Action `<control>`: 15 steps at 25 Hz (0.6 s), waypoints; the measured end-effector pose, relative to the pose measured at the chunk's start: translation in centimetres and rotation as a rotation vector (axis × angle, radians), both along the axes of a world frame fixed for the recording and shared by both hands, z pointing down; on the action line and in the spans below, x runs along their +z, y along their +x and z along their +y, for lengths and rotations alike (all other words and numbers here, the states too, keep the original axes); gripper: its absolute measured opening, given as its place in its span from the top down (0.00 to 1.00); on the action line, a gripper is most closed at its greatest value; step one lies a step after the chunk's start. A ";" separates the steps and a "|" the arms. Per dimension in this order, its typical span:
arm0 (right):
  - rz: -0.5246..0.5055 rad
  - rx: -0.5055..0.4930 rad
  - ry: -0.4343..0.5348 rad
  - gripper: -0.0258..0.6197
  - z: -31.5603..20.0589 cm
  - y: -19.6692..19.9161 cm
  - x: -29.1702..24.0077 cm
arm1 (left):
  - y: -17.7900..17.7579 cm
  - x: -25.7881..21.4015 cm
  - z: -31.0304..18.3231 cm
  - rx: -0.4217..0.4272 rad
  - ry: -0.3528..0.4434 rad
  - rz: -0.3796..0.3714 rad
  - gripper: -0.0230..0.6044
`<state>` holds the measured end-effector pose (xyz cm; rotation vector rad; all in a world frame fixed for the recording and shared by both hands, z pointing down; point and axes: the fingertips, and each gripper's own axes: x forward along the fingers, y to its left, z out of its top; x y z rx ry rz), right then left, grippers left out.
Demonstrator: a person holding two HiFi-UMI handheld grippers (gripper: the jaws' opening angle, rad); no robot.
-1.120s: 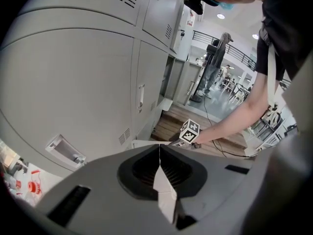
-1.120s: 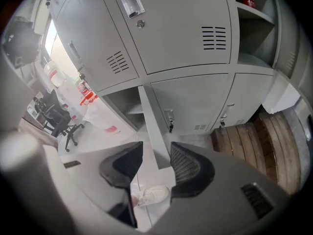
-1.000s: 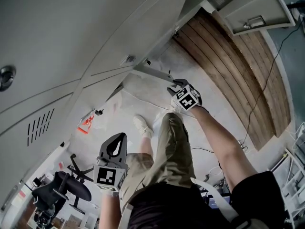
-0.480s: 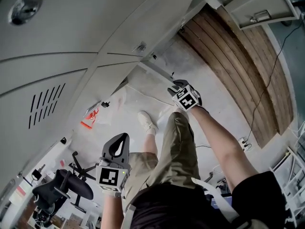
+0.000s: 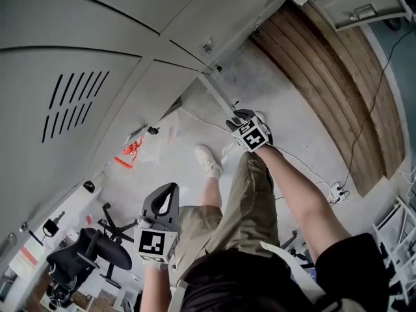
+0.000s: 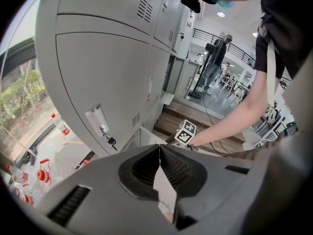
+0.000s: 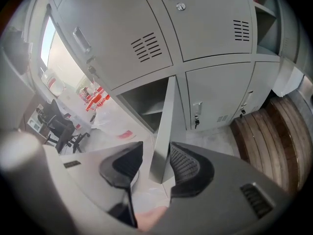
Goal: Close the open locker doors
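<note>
Lockers [image 5: 97,57] slide past; right hand-held gripper [image 7: 155,146], jaws spread, now straddles the edge of the open door [image 7: 164,126], set to push; left hand-held gripper [image 6: 160,148] hangs pressed together, empty.

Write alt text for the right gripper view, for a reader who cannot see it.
The right gripper, jaws apart, faces the edge of an open grey locker door in the bottom row, which shows between the jaws. Closed lockers stand above and beside it; wooden boards lie at right.
</note>
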<state>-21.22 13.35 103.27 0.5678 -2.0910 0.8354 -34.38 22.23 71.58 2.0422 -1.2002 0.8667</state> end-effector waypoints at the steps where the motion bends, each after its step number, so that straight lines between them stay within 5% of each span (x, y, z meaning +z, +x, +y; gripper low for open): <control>1: -0.003 0.000 -0.002 0.70 0.3 -0.5 -0.1 | -0.3 0.0 0.3 -0.002 0.000 0.000 0.95; 15: -0.057 0.027 -0.028 0.70 2.8 -8.2 -0.6 | -4.5 1.1 4.7 -0.032 -0.023 0.005 0.95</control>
